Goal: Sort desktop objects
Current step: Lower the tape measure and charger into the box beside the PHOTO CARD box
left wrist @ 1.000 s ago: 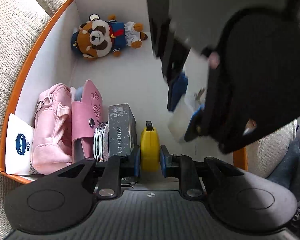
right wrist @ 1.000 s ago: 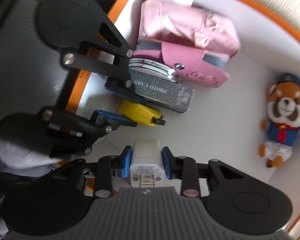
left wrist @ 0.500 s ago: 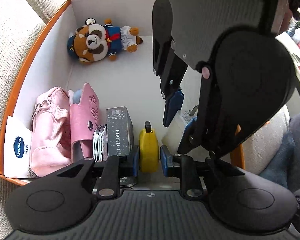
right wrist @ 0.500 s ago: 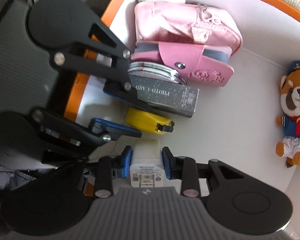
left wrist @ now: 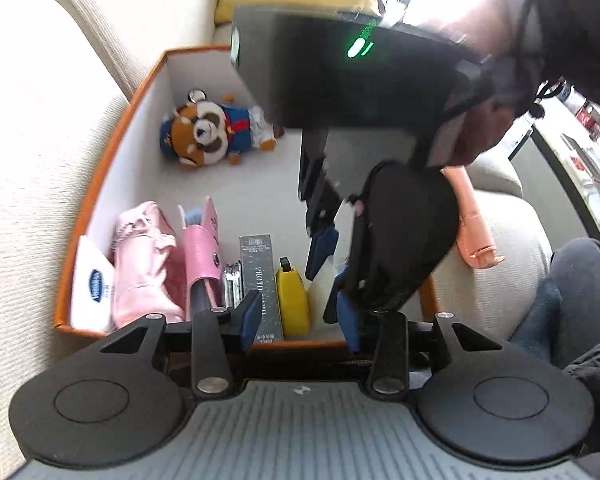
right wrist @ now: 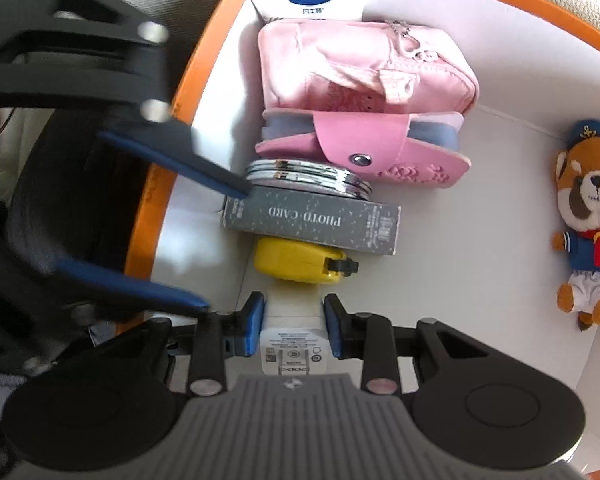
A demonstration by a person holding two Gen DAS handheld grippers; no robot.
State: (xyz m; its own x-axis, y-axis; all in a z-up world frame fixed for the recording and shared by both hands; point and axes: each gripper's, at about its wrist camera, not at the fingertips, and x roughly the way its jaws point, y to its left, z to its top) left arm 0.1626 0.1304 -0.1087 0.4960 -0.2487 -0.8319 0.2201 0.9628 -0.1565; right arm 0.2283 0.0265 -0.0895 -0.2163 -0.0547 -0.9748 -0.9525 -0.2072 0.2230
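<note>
An orange-rimmed white box (left wrist: 112, 152) on a sofa holds a row of items: a Vaseline tube (left wrist: 94, 284), a pink pouch (left wrist: 148, 256), a pink card holder (left wrist: 202, 248), a grey Photo Card box (left wrist: 260, 276) and a yellow tape measure (left wrist: 292, 296). My left gripper (left wrist: 298, 320) is open and empty above the box's near rim. My right gripper (right wrist: 294, 322) is shut on a white charger (right wrist: 290, 340), set down beside the yellow tape measure (right wrist: 296, 260). The right gripper also shows in the left wrist view (left wrist: 332, 264).
A red panda plush (left wrist: 216, 132) lies at the far end of the box, also in the right wrist view (right wrist: 592, 216). A stack of round metal tins (right wrist: 308, 174) stands between the card holder and the Photo Card box (right wrist: 312, 220). A pink object (left wrist: 472, 224) lies on the sofa at right.
My left gripper has let go of the yellow tape measure, opened and pulled back and up from the box. My right gripper still holds the white charger, now lower beside the tape measure.
</note>
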